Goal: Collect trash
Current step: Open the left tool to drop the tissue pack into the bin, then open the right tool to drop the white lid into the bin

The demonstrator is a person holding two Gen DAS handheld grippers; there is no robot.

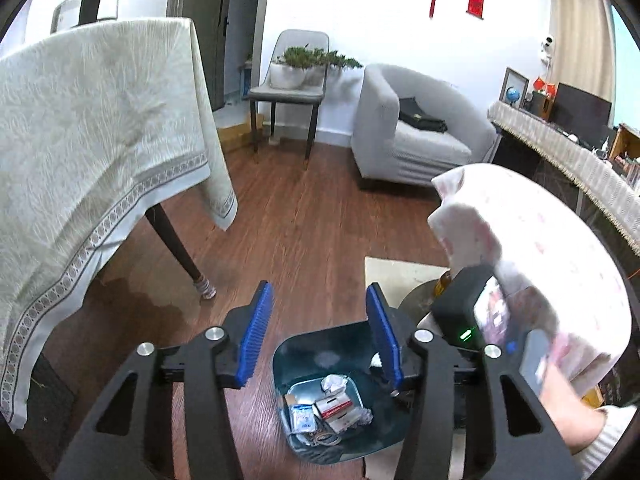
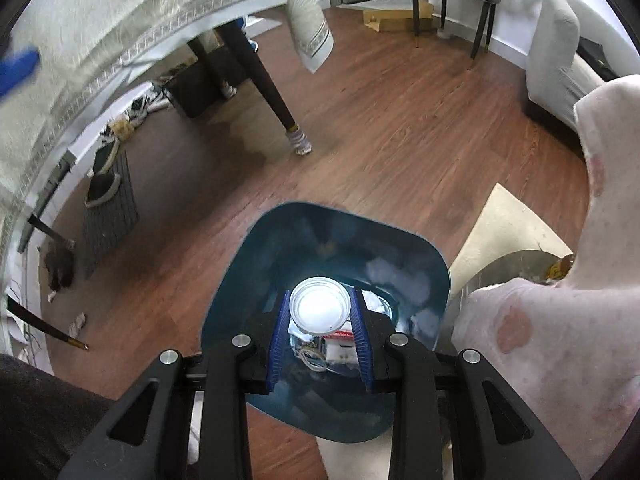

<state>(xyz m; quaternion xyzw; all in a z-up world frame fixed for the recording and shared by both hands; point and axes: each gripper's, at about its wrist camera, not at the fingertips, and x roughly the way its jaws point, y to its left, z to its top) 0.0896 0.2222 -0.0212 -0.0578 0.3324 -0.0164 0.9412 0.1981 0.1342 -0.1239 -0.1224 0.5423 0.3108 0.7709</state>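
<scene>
A dark teal trash bin (image 1: pixel 320 354) stands on the wood floor below both tools. In its bottom lie crumpled paper (image 1: pixel 333 383), a small red-and-white box (image 1: pixel 335 408) and other wrappers. My left gripper (image 1: pixel 320 288) hangs above the bin's near-left rim, open, with nothing between its blue pads. In the right wrist view my right gripper (image 2: pixel 320 294) is right over the bin's (image 2: pixel 280 222) mouth, pointing steeply down. It is shut on a round clear plastic cup (image 2: pixel 319 306), whose round end faces the camera and hides part of the trash.
A table with a pale cloth (image 1: pixel 92 152) hangs over at the left, its dark leg (image 1: pixel 180 252) near the bin. A cream rug (image 2: pixel 504 232) and a person's white-and-pink sleeve (image 2: pixel 560 352) lie at the right. A chair (image 1: pixel 286 96) and grey sofa (image 1: pixel 416 136) stand behind; shoes (image 2: pixel 104 188) lie under the table.
</scene>
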